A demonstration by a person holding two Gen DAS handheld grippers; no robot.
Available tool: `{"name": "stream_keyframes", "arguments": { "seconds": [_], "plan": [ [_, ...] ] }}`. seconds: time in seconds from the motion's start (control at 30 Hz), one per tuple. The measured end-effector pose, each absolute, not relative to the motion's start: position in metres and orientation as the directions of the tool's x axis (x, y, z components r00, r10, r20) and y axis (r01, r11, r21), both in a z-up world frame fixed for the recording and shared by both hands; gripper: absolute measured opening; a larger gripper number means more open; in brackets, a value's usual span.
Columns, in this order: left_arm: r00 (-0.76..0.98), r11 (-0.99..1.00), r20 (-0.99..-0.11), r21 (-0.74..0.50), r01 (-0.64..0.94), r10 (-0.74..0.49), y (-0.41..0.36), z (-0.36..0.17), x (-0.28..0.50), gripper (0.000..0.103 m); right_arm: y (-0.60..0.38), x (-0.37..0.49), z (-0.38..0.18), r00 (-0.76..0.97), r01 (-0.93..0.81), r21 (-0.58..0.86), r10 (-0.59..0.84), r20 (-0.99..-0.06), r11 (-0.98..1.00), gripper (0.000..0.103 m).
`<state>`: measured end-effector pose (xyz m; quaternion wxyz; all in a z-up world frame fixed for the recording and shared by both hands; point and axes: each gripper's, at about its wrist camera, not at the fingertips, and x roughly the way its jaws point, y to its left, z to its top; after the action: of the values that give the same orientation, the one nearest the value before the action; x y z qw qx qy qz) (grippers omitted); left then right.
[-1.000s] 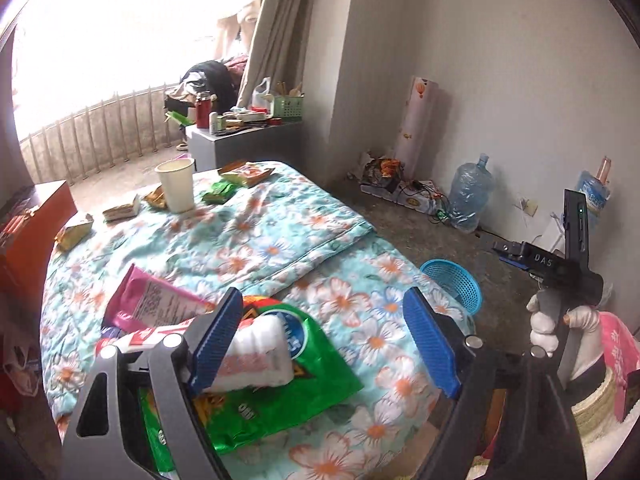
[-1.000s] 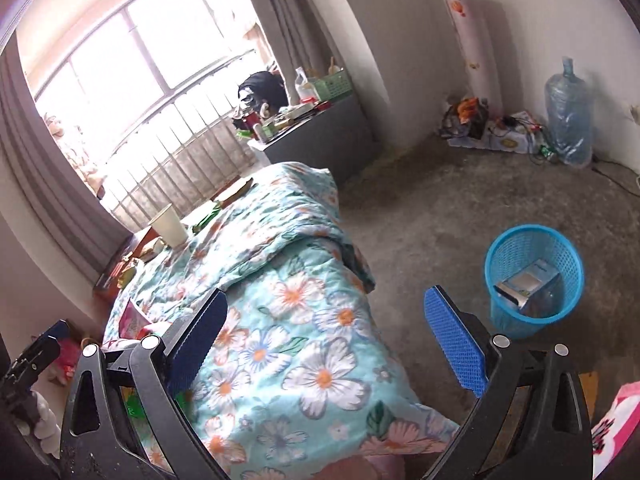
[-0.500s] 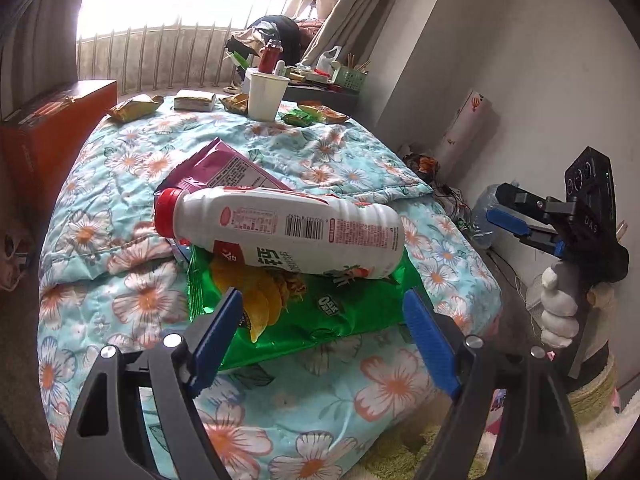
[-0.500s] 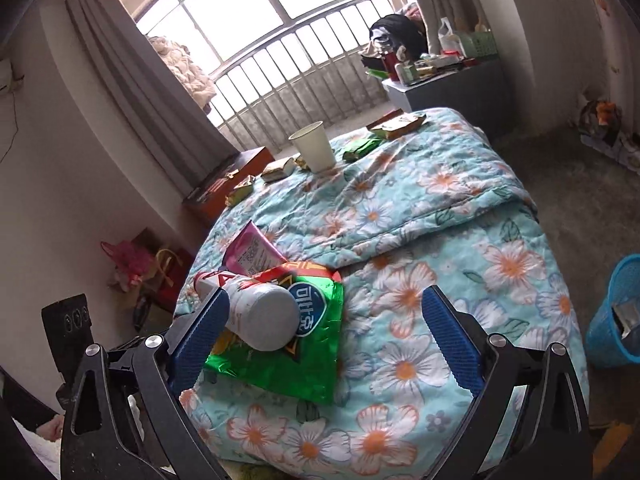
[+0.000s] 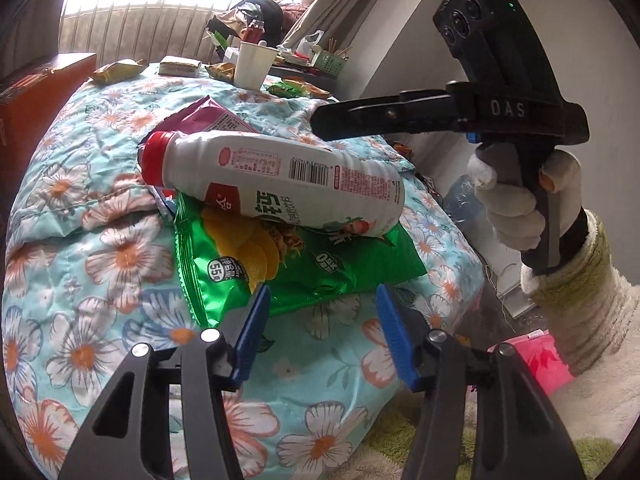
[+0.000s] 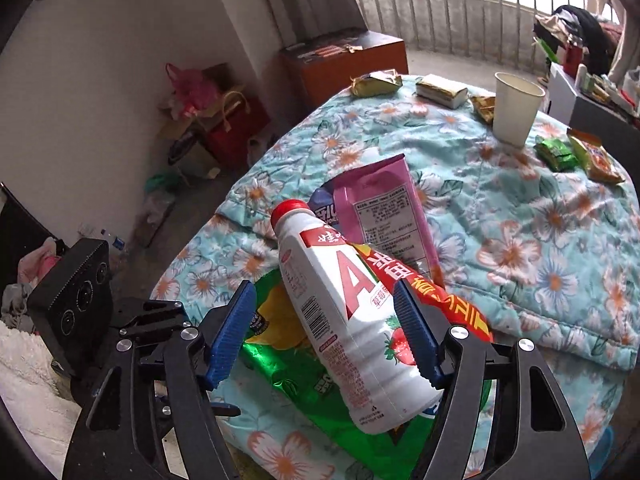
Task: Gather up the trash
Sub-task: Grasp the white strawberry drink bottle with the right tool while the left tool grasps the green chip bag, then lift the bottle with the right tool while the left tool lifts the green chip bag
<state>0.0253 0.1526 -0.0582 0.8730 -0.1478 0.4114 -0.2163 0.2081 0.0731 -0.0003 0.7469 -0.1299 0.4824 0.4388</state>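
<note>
Swung right tool (image 6: 324,328) over from bin side to white bottle (image 6: 344,316); jaws closing, straddling it, left pad clear. Left tool (image 5: 320,336) lowered at green chip bag (image 5: 296,264) edge, closing, gripping nothing.

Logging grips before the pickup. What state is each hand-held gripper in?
Left hand-held gripper: open, closing at the green chip bag edge.
Right hand-held gripper: open, closing around the white bottle.

Both claws tilt downward, jaws closing — the left claw (image 5: 320,328) with blue pads apart, the right claw (image 6: 326,330) likewise, gripped by a white-gloved hand (image 5: 516,204).
</note>
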Motion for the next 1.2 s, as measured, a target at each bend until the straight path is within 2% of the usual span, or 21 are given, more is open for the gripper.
{"name": "stream_keyframes", "arguments": {
  "seconds": [0.03,0.2,0.37,0.5,0.73,0.83,0.97,1.0,1.1,1.2],
  "plan": [
    [0.557,0.855,-0.653,-0.450,0.258,-0.513,0.153,-0.061,0.025,0.047,0.081,0.209,-0.006,0.141,-0.794,0.204,0.500,-0.855,0.573,0.067],
    [0.499,0.806,-0.639,-0.521,0.280,-0.586,0.153,-0.070,0.029,0.039,0.095,0.212,-0.029,0.137,-0.813,0.111,0.373,-0.918,0.571,0.067],
    [0.448,0.770,-0.632,-0.573,0.279,-0.632,0.149,-0.077,0.033,0.038,0.079,0.213,-0.030,0.138,-0.777,0.140,0.384,-0.913,0.613,0.065],
    [0.446,0.765,-0.630,-0.589,0.260,-0.636,0.149,-0.079,0.034,0.038,0.044,0.219,-0.031,0.165,-0.657,0.211,0.411,-0.896,0.724,0.065],
    [0.412,0.698,-0.603,-0.705,0.128,-0.684,0.153,-0.093,0.048,0.038,-0.040,0.212,-0.043,0.215,-0.299,0.483,0.551,-0.806,0.823,0.064],
    [0.437,0.679,-0.590,-0.731,0.068,-0.679,0.153,-0.096,0.055,0.038,-0.059,0.197,-0.048,0.257,-0.228,0.531,0.577,-0.775,0.816,0.064],
    [0.500,0.658,-0.586,-0.752,-0.040,-0.638,0.157,-0.097,0.064,0.038,-0.065,0.176,-0.052,0.268,-0.225,0.533,0.578,-0.771,0.815,0.064],
    [0.512,0.659,-0.593,-0.749,-0.068,-0.622,0.159,-0.098,0.066,0.036,-0.064,0.172,-0.052,0.262,-0.243,0.522,0.574,-0.776,0.817,0.064],
    [0.531,0.694,-0.631,-0.712,-0.107,-0.566,0.158,-0.097,0.068,0.019,-0.059,0.167,-0.048,0.242,-0.298,0.478,0.549,-0.800,0.827,0.064],
    [0.558,0.736,-0.646,-0.671,-0.090,-0.521,0.156,-0.088,0.064,0.012,-0.050,0.167,-0.049,0.205,-0.354,0.461,0.549,-0.810,0.813,0.064]
  ]
}}
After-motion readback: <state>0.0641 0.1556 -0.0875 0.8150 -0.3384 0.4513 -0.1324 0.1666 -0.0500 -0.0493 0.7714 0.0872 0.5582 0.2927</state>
